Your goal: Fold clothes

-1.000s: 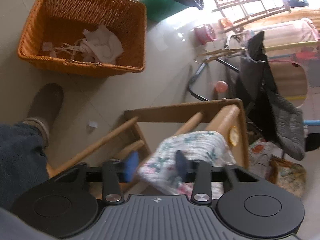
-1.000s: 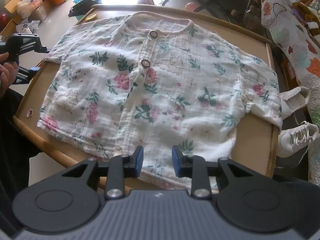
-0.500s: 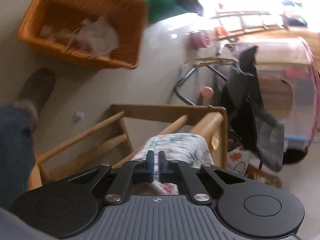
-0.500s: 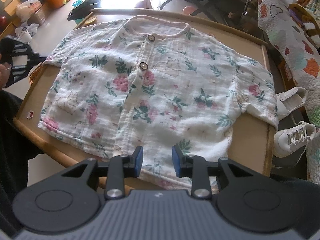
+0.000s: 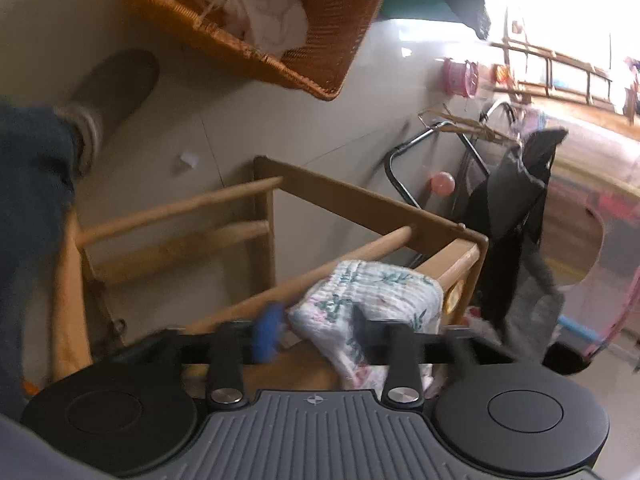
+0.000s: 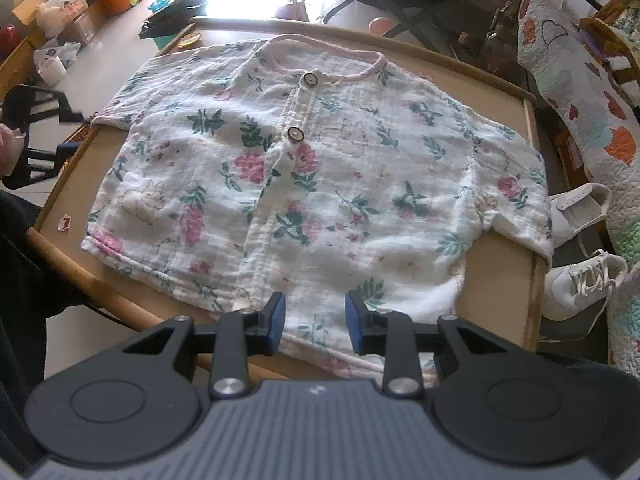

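Nearest us, our right gripper (image 6: pixel 315 322) hangs part open over the hem of the white floral button-front shirt (image 6: pixel 320 184), gripping nothing. The shirt lies flat on the round wooden table (image 6: pixel 498 300), collar toward twelve o'clock. Our left gripper (image 5: pixel 316 326) is opening around the sleeve at nine. Beyond, at eleven, sits an orange wicker basket (image 5: pixel 340 12).

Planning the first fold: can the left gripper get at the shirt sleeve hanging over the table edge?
Probably yes. The left gripper is right at the floral shirt's sleeve, which drapes over the wooden table's edge. Its jaws are opening with the sleeve between them, and nothing blocks it.
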The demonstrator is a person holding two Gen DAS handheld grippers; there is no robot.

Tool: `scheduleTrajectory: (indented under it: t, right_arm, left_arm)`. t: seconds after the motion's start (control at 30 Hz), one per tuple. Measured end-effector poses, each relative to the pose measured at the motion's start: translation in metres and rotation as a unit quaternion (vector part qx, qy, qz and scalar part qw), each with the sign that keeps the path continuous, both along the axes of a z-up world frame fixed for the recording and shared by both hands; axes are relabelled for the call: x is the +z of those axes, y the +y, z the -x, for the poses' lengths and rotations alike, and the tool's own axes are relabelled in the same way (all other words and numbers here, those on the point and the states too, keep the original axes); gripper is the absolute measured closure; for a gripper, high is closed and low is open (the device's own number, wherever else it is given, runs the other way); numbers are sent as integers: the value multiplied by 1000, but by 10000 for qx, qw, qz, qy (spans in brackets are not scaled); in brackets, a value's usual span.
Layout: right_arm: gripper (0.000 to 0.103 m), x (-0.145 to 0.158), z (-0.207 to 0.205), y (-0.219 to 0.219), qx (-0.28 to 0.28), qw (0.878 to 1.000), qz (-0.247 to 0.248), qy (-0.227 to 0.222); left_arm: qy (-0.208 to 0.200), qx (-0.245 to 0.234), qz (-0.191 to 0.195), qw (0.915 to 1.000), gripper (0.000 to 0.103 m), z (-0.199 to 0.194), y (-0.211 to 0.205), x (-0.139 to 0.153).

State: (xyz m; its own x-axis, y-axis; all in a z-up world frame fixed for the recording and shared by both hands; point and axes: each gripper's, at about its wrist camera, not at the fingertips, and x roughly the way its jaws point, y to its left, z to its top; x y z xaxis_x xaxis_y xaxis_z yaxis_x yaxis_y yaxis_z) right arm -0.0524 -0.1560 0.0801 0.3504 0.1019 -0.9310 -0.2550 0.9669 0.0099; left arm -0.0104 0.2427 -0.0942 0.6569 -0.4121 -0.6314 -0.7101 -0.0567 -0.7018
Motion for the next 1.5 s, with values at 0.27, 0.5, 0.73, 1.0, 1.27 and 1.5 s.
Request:
scheduleTrajectory:
  t: [0.27,0.5,0.73,1.0,1.27,1.5]
  right_arm:
    - [71,0,-1,3,61,9999,121,13]
    - [70,-2,-1,4,85,9999,143,34]
    - [70,-3,0,1,39,9999,97,26]
    - [70,-5,0,-9,-102,9999,-93,-28]
    - [70,-6,0,-18,-253,9992,-288,-58]
    - [70,-7,-1,-24,-352,9985,-401,-83]
  left_arm:
    - [-299,262,340,9986,65,-5,-8,-8]
    - [-370,246,142,9989,94,-8,-13,-4]
    - [-631,51,-503,9967,96,-10,-18,19]
    - [-1438,-480,-1542,9763,96,-13,-39,70]
    - [-2102,-1789,-2489,9284,96,-24,-103,116]
    - [-1949,-3095,-3368,8676,96,-30,-165,115]
